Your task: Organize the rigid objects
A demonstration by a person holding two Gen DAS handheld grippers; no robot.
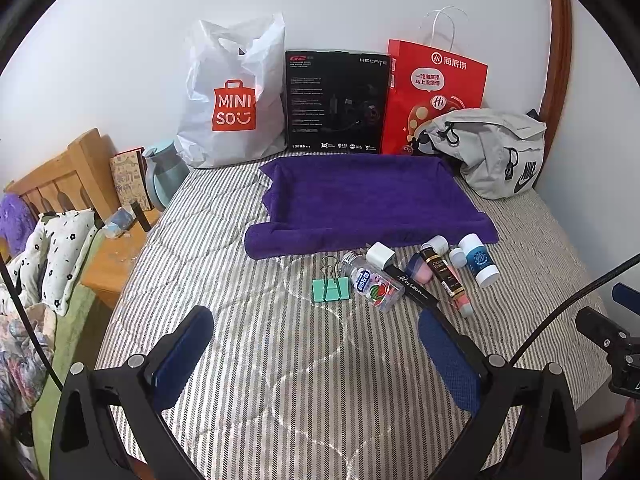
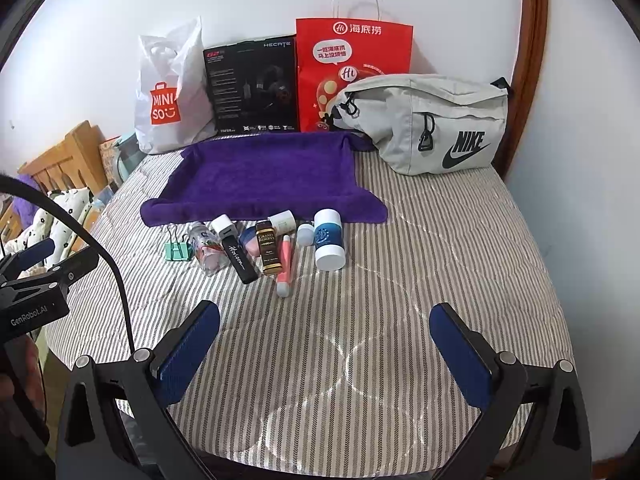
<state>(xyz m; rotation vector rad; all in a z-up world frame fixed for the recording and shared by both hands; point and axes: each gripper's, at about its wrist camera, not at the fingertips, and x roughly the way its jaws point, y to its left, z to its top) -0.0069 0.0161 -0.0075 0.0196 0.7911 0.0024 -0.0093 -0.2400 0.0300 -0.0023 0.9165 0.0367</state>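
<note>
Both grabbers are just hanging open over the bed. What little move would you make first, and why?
Probably ease the left gripper forward toward the green binder clip. Both grippers are open and empty, the clip lies nearest it at the row's left end, and the purple towel behind holds nothing yet.

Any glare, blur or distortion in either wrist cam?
Left wrist view: heavy fisheye bending of the wooden frame, black vignette corners, small items sharp, soft even light. Right wrist view: same barrel warp, glare sheen on the striped bedcover, Nike bag in focus, no motion blur.
</note>
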